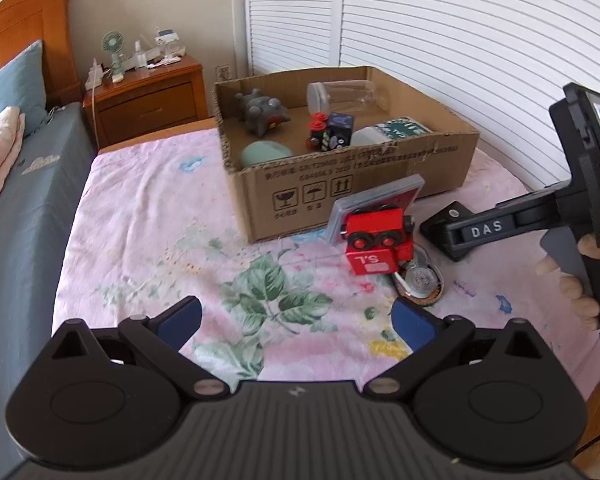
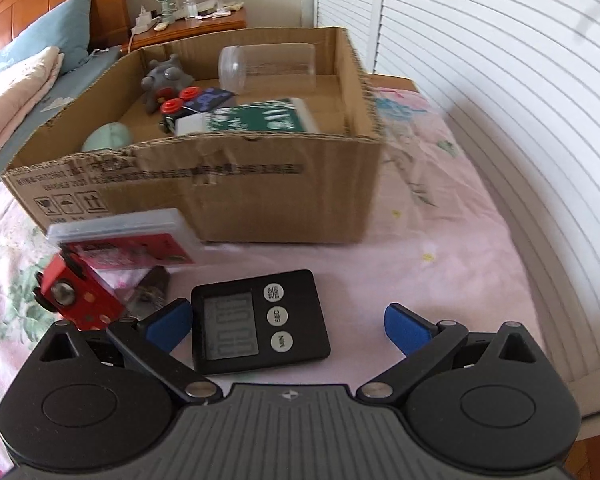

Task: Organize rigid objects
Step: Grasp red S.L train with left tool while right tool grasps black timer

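My right gripper point(image 2: 288, 326) hangs low over the bedspread point(image 2: 440, 240) with its jaws spread wide and nothing between them. The black timer point(image 2: 260, 320) lies flat and face up just ahead of it, nearer the left finger than the right, so the gap is not centred on it. Its long axis runs roughly along my line of sight, tipped a little, with the buttons on the right-hand side. I judge a small shift left would bring both pads astride its short sides.

The cardboard box point(image 2: 228, 200) stands straight beyond the timer, already holding a clear jar point(image 2: 268, 66), a grey toy point(image 2: 164, 76) and a green-topped box point(image 2: 260, 118).

My left gripper point(image 1: 296, 320) is likewise wide and empty, held back over the leaf print, well apart from everything. The red toy truck point(image 1: 378, 246) lies ahead and to its right, tipped over beside a flat clear case point(image 1: 376, 204) leaning on the box front.

The right is plainly the nearer hand for the timer. The left view does not show the timer at all, as the right rig hides it; it does show a round object point(image 1: 420, 280) under the truck, which the right view barely catches.
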{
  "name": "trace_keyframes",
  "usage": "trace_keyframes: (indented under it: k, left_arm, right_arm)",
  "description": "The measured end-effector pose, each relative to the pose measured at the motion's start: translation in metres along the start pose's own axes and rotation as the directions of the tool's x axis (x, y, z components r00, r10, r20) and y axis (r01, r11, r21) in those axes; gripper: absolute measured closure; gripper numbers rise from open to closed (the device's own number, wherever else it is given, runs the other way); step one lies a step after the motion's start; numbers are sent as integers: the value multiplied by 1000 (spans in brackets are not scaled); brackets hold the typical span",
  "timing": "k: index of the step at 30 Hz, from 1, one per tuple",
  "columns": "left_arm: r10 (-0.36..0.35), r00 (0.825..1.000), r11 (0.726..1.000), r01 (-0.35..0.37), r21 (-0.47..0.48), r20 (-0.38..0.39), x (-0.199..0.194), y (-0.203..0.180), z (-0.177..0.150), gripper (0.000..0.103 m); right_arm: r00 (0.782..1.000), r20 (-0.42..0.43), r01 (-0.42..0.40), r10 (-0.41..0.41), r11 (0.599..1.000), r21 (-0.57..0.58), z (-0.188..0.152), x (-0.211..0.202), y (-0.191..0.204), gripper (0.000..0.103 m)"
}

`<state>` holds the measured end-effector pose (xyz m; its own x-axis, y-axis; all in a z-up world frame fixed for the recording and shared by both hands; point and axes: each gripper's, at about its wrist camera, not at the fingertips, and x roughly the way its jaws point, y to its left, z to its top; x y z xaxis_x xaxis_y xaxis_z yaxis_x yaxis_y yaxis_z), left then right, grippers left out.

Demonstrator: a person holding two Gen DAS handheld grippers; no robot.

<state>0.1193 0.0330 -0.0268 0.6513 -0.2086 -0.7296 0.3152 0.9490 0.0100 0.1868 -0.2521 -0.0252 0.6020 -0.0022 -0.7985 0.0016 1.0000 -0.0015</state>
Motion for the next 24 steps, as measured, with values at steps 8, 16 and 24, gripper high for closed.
trace_keyframes:
  k: [8, 16, 24]
  left_arm:
    - [-23, 999, 999, 22, 36, 24, 12, -15, 16, 2]
    - [-64, 996, 998, 64, 0, 66, 40, -25, 42, 2]
    - [-46, 999, 997, 47, -65, 17, 67, -18, 50, 2]
  right_arm:
    - [1000, -5, -27, 26, 996, -80, -10, -5, -7, 0]
    - [998, -16, -59, 58, 991, -124, -18, -8, -7, 0]
    - [998, -2, -69, 69, 989, -128, -23, -10, -5, 0]
